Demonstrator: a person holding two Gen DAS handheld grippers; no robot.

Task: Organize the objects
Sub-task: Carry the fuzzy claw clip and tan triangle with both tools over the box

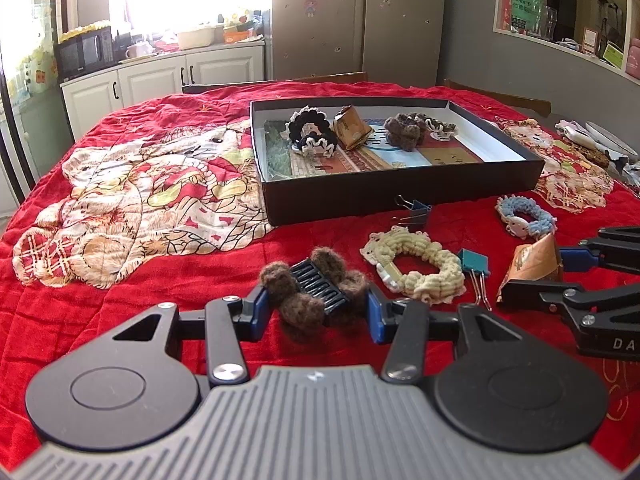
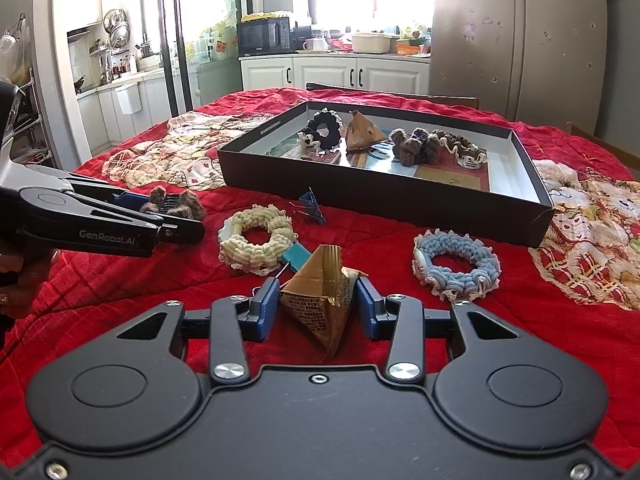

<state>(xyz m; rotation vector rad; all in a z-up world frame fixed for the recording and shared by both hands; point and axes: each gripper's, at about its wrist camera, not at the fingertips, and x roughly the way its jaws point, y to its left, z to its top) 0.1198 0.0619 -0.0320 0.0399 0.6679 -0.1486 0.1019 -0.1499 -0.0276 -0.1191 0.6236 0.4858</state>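
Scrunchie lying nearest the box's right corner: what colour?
Light blue with white edging; right wrist view.

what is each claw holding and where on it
Left claw: fuzzy brown hair clip, pinched at its two furry ends. Right claw: brown pyramid-shaped packet, pinched across its sides.

Kitchen backdrop: microwave (image 2: 265, 36) on white cabinets (image 2: 332, 74) | pale basin (image 2: 370, 43) beneath bright window | steel refrigerator (image 2: 516, 40) at right | red quilted cloth (image 1: 132, 248) covering table
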